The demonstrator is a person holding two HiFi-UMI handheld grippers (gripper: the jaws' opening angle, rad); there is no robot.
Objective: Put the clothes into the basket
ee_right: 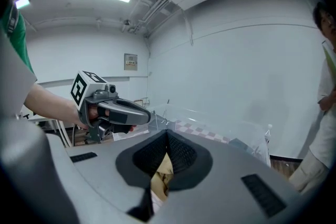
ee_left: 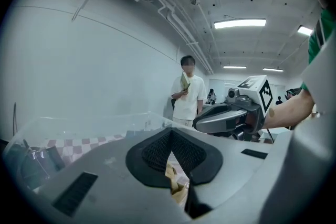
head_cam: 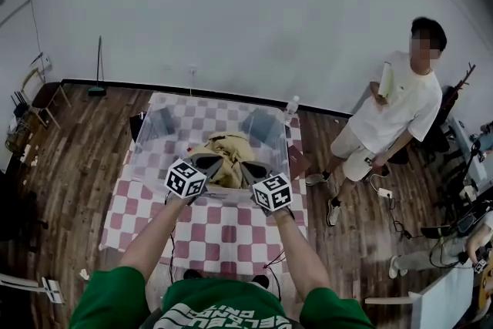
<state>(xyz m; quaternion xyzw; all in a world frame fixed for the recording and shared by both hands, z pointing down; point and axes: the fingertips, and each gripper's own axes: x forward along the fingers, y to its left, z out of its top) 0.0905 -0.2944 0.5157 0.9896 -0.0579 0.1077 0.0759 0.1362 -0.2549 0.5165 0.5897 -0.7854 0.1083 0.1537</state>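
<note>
Jaws of the left gripper [ee_left: 171, 132] are closed tip to tip, and a fold of tan clothes [ee_left: 174, 177] shows in the slot directly behind the tips. It appears nipped there, not merely lying below. The right gripper [ee_right: 167, 136] reads the same: pads together, tan cloth filling the gap behind them. From the head view the clothes [head_cam: 226, 150] sit heaped between the two grippers, inside the outline of the clear basket [head_cam: 152, 136] on the checked worktop [head_cam: 223, 233]. Assessment of the material is that it is soft, light and limp, not fragile, and will sag and trail from any hold. A thin edge may slide out of the pads, so a bunched fold at two well-separated points is the sound grip. Both forearms reach forward side by side over the basket's near wall, the grippers pointing away from the person and slightly downward, marker cubes uppermost.
</note>
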